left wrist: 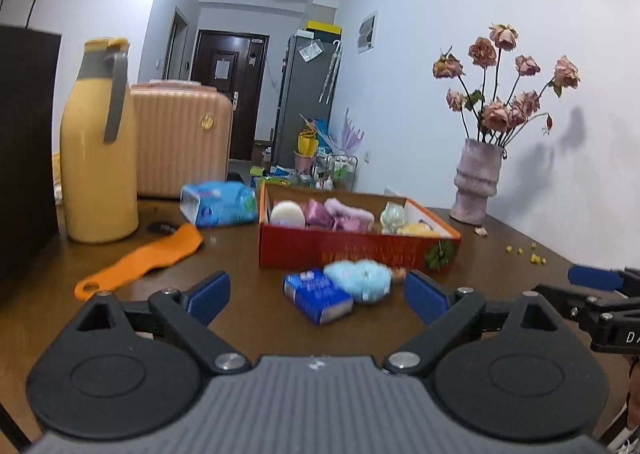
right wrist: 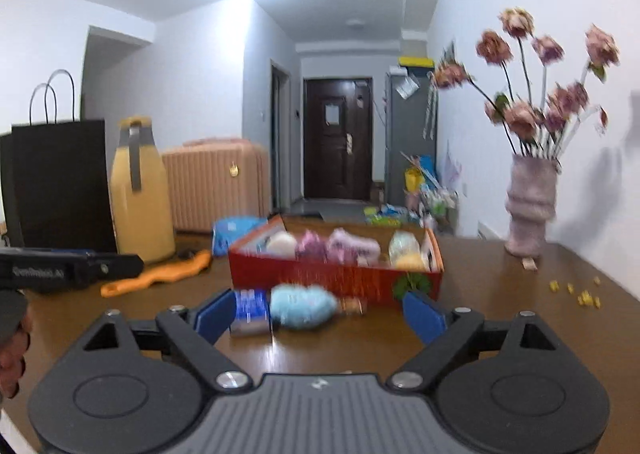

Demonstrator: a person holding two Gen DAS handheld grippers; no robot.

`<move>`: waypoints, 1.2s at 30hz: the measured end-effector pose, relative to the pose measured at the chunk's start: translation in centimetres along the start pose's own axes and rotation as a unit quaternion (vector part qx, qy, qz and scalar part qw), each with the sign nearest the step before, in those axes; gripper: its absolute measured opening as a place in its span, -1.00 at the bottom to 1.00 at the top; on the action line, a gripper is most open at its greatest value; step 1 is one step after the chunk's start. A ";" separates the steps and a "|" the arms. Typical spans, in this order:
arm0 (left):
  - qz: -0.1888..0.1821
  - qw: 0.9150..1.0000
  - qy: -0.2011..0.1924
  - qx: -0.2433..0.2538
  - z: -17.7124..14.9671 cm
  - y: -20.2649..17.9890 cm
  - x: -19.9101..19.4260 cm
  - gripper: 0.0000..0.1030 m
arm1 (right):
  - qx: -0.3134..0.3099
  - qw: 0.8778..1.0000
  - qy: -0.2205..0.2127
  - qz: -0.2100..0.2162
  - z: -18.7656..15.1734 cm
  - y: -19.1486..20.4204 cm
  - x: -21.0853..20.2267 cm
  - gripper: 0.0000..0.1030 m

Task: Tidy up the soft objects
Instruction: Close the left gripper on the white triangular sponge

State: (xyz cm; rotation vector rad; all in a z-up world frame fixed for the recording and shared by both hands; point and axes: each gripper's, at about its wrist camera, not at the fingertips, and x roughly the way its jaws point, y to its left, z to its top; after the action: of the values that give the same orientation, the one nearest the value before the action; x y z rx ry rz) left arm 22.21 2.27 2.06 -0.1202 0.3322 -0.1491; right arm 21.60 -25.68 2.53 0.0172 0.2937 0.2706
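Both the left gripper and the right gripper hover spread wide and empty above the brown wooden table, where a fluffy light-blue plush toy lies beside a small blue tissue packet, just before the red cardboard box of soft things.

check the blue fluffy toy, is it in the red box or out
Out. The fluffy toy lies on the table in front of the red box, beside a blue packet.

Fluffy blue toy lying before filled red box.
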 end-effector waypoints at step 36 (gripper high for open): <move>-0.038 0.996 0.069 0.037 -0.8 -3.9 13.1 0.88 | 0.011 0.989 0.146 0.033 -4.1 -2.6 11.6 -0.26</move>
State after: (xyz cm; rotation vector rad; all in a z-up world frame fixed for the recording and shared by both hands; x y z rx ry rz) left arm 33.75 -3.77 -2.29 -0.0485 0.4601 -0.2465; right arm 31.78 -25.23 -4.81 0.0094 0.5881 0.3355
